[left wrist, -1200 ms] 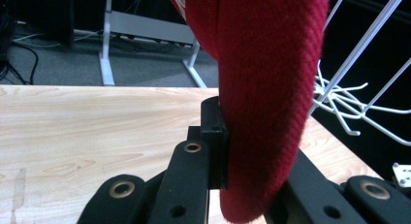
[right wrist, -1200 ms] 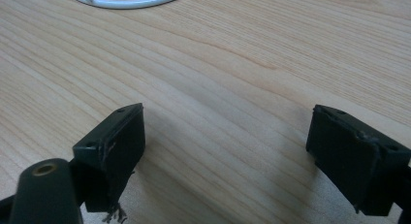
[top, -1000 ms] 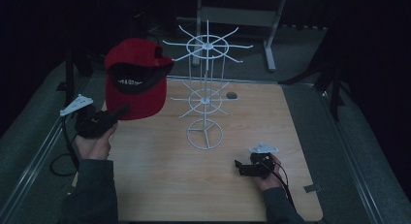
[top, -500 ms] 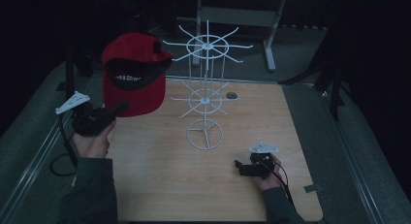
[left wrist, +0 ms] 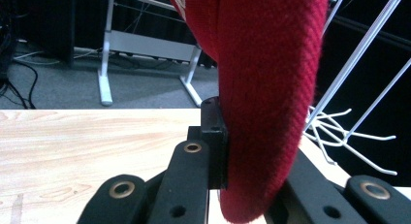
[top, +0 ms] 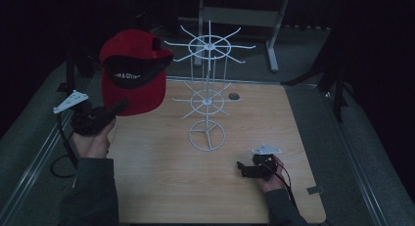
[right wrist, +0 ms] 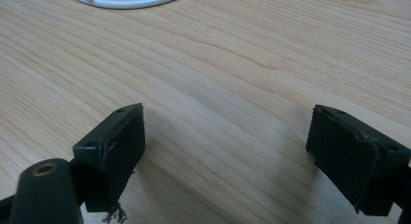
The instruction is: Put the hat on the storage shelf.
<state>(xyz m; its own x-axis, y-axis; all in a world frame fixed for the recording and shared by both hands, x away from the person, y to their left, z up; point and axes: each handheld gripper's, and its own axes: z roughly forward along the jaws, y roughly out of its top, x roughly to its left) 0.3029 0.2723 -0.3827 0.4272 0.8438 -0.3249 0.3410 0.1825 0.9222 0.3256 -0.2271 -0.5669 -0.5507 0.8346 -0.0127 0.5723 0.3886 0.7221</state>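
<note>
Where risk is judged from this single moment, entries run from the near edge outward.

Right gripper (top: 254, 168): rests low over the near right part of the wooden surface (top: 161, 187), fingers (right wrist: 114, 146) spread wide with bare wood between them and holding nothing; it is well apart from the cap, so it probably cannot steady anything quickly if the cap slips.

Left gripper (top: 105, 116): raised at the left edge of the surface, fingers closed on the lower margin of the red cap (top: 132, 72); in the left gripper view the red fabric (left wrist: 266, 88) sits pinched between the black fingers.

Grip hazard: the hold takes in only a thin fold of soft cloth at the cap's edge, so the cap may sag, twist or pull free if swung fast.

Cap position: held aloft, left of the white wire rack (top: 208, 96), near the upper ring of prongs (top: 210, 42) but apart from them.

Snag hazard: should the cap be bound for a prong, its fabric or strap could catch on a neighbouring prong.

Tipping hazard: the rack stands on a slim ring base (top: 206, 135); a sideways push from the cap would likely rock or topple it.
</note>
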